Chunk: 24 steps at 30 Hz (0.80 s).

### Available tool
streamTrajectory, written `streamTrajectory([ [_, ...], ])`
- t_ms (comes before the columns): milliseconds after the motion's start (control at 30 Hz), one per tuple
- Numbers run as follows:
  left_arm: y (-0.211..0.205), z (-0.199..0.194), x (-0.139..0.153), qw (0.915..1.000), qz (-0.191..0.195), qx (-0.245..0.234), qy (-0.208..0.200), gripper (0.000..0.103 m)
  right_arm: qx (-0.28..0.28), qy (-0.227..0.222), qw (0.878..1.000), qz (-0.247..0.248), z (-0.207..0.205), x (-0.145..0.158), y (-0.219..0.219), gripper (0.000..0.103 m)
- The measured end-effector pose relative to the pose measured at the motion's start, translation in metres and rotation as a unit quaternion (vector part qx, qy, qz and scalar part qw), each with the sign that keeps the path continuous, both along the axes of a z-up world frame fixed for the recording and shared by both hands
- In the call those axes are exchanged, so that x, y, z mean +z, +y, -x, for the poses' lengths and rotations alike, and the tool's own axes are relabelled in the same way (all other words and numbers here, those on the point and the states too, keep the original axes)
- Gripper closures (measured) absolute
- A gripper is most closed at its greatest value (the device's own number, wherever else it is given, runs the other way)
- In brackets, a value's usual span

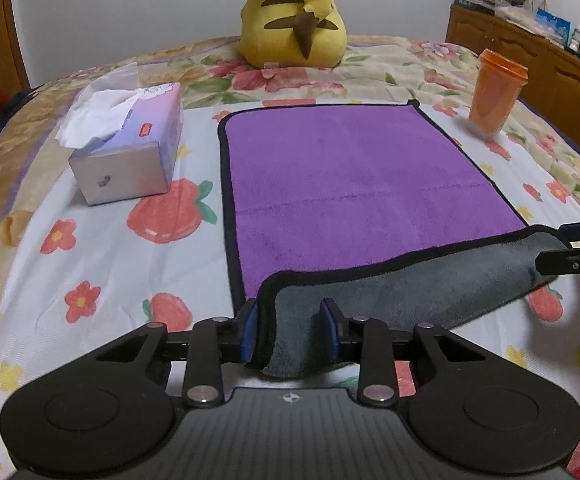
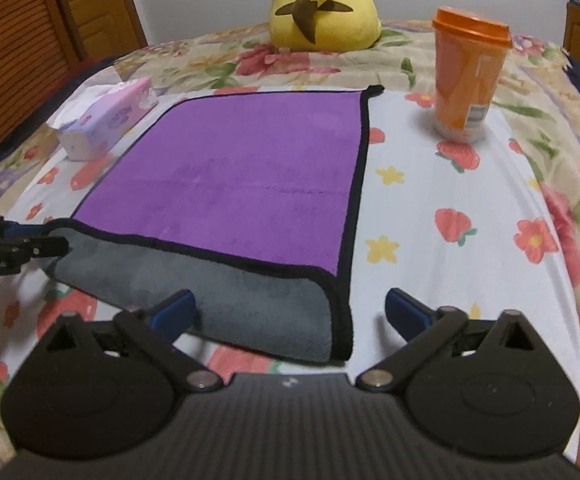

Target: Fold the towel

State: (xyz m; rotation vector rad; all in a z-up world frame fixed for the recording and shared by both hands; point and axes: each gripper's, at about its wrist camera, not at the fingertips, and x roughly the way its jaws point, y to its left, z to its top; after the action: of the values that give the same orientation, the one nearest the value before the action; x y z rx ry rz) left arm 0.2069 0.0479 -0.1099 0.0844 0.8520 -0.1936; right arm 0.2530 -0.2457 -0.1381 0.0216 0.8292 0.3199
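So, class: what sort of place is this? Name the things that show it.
Most likely a bedroom: the purple towel lies on a floral bedspread, a yellow plush toy sits at the far end, and a wooden dresser stands alongside.

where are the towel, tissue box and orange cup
towel (image 1: 362,168), left wrist view, middle of its purple face
tissue box (image 1: 129,168), left wrist view, its near end panel
orange cup (image 2: 464,88), right wrist view, middle of its side wall

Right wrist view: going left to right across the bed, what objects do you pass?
Left gripper → tissue box → towel → yellow plush toy → orange cup.
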Motion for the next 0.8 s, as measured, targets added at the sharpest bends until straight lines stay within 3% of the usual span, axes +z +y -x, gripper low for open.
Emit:
streamTrajectory([
  [367,-0.0012,0.0018,-0.002,1.0,0.004,-0.005,0.006,0.078,0.03,0.015,0.999,-0.013,-0.0001,0.0038,0.0008,0.03],
  [800,-0.0021,0.0025,-0.002,0.9999,0.008,-0.009,0.006,0.084,0.025,0.019,0.999,-0.009,-0.0043,0.0023,-0.0073,0.074],
])
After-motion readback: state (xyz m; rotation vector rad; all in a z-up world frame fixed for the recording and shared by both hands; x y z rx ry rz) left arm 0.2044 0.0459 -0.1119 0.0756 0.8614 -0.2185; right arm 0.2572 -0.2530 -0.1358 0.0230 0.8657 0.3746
